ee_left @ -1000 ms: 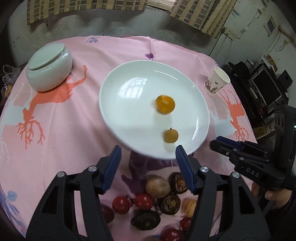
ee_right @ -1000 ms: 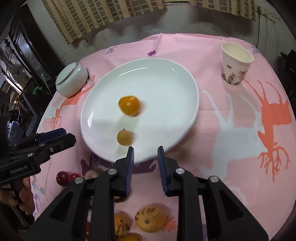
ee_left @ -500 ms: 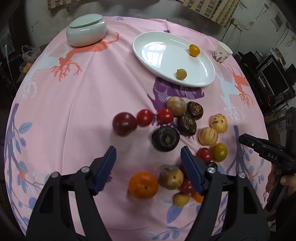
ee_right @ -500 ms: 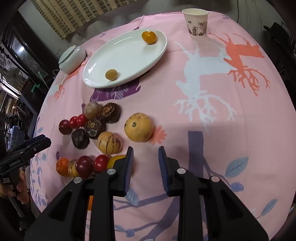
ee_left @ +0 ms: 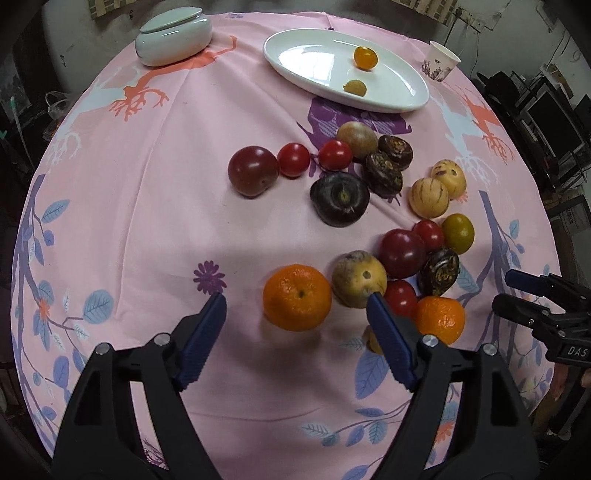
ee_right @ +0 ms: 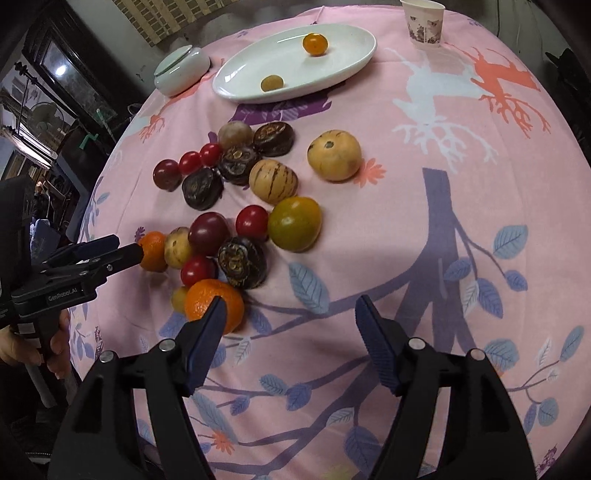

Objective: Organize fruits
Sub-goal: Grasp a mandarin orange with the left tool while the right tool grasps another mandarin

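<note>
Several fruits lie in a loose pile on the pink tablecloth (ee_left: 147,221). A white oval plate (ee_left: 406,99) at the far side holds an orange fruit (ee_left: 365,57) and a small yellow-brown one (ee_left: 355,87). My left gripper (ee_left: 295,299) is open and empty, its jaws on either side of a mandarin (ee_left: 297,297) just ahead. My right gripper (ee_right: 288,301) is open and empty, with a second mandarin (ee_right: 214,301) by its left finger. The plate also shows in the right wrist view (ee_right: 347,66).
A white lidded jar (ee_left: 173,31) stands at the far left and a paper cup (ee_left: 439,61) at the far right. The other gripper shows at the side of each view (ee_left: 517,291) (ee_right: 125,249). The table edge curves close below both grippers.
Both grippers have pulled back from the plate to the near side of the table, over the fruit pile. The right gripper's jaws have opened wide. The orange fruit sits farther along the plate.
</note>
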Demonstrator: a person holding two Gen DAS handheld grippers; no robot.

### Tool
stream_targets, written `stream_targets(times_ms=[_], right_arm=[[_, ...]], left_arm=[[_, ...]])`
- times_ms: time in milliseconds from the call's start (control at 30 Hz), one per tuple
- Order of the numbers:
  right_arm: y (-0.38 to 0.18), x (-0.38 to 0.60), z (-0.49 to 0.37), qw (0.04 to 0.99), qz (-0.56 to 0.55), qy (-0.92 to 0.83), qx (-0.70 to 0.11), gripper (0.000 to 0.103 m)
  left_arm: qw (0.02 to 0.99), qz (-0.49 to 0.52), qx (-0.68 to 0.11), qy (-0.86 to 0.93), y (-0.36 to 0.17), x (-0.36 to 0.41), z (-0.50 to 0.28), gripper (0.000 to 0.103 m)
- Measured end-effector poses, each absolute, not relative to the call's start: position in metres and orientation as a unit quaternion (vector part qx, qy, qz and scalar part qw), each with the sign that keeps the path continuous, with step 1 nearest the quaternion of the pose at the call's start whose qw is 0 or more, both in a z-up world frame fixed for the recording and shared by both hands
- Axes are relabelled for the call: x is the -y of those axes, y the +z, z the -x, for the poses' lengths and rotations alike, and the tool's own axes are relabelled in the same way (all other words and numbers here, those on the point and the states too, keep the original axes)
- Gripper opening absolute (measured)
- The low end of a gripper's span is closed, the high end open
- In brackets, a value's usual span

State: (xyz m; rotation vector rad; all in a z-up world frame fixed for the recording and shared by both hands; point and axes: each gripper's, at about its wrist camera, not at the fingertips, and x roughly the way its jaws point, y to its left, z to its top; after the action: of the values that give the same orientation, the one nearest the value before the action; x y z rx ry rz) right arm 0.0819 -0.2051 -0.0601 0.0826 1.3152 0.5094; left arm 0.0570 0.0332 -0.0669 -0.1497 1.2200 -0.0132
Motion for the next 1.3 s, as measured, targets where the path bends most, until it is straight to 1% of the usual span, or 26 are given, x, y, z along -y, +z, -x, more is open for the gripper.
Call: stream_targets(times_ms=[133,200,267,333,367,467,533,567,600,633,667,700,767,800,867,1033,1300], right_arm=[[-0.059,0.205,-0.077,0.759,-0.04,0.234,-0.606,0.073],[-0.058,0.204,-0.076,0.758,-0.04,0.235,-0.608,0.073],[-0.058,0.203,-0.075,0.757,-0.039,0.236,-0.608,0.073],[-0.057,0.201,-0.074,0.756,-0.036,0.239,-0.609,0.073],[-0.057,0.2,-0.073,0.755,-0.034,0.241,-0.609,0.073],[-0.057,0.192,-0.069,0.751,-0.024,0.254,-0.609,0.073],[-0.059,0.184,-0.066,0.747,-0.017,0.265,-0.61,0.073],[-0.06,0.18,-0.065,0.743,-0.015,0.271,-0.612,0.073],[-0.062,0.176,-0.064,0.74,-0.017,0.276,-0.614,0.073],[-0.065,0.173,-0.064,0.736,-0.021,0.279,-0.616,0.073],[-0.068,0.168,-0.064,0.73,-0.021,0.284,-0.621,0.071],[-0.07,0.163,-0.063,0.726,-0.017,0.29,-0.623,0.065],[-0.075,0.152,-0.063,0.725,0.001,0.292,-0.623,0.059],[-0.077,0.148,-0.063,0.723,0.006,0.294,-0.625,0.053],[-0.082,0.141,-0.064,0.721,0.018,0.295,-0.627,0.048],[-0.091,0.128,-0.068,0.721,0.034,0.294,-0.627,0.048],[-0.086,0.131,-0.071,0.725,0.023,0.301,-0.62,0.045]], left_arm=[[0.813,0.075,-0.578,-0.007,-0.077,-0.036,-0.054,0.077],[0.81,0.074,-0.582,-0.011,-0.082,-0.036,-0.054,0.068],[0.806,0.07,-0.588,-0.014,-0.088,-0.036,-0.055,0.063],[0.802,0.06,-0.594,-0.008,-0.095,-0.037,-0.057,0.062],[0.801,0.062,-0.596,-0.008,-0.098,-0.038,-0.058,0.063],[0.802,0.063,-0.594,-0.011,-0.101,-0.038,-0.062,0.063],[0.805,0.053,-0.591,-0.011,-0.101,-0.037,-0.064,0.062],[0.808,0.052,-0.586,-0.018,-0.101,-0.037,-0.065,0.05],[0.81,0.054,-0.583,-0.025,-0.099,-0.037,-0.064,0.045],[0.809,0.056,-0.584,-0.024,-0.098,-0.038,-0.064,0.045],[0.809,0.058,-0.584,-0.024,-0.098,-0.038,-0.064,0.045],[0.809,0.061,-0.584,-0.024,-0.098,-0.04,-0.063,0.044],[0.809,0.068,-0.583,-0.024,-0.098,-0.042,-0.062,0.044],[0.809,0.073,-0.582,-0.024,-0.097,-0.043,-0.062,0.044],[0.81,0.076,-0.582,-0.025,-0.097,-0.044,-0.061,0.044],[0.81,0.077,-0.581,-0.024,-0.098,-0.045,-0.06,0.045],[0.807,0.085,-0.584,-0.023,-0.097,-0.047,-0.06,0.044]])
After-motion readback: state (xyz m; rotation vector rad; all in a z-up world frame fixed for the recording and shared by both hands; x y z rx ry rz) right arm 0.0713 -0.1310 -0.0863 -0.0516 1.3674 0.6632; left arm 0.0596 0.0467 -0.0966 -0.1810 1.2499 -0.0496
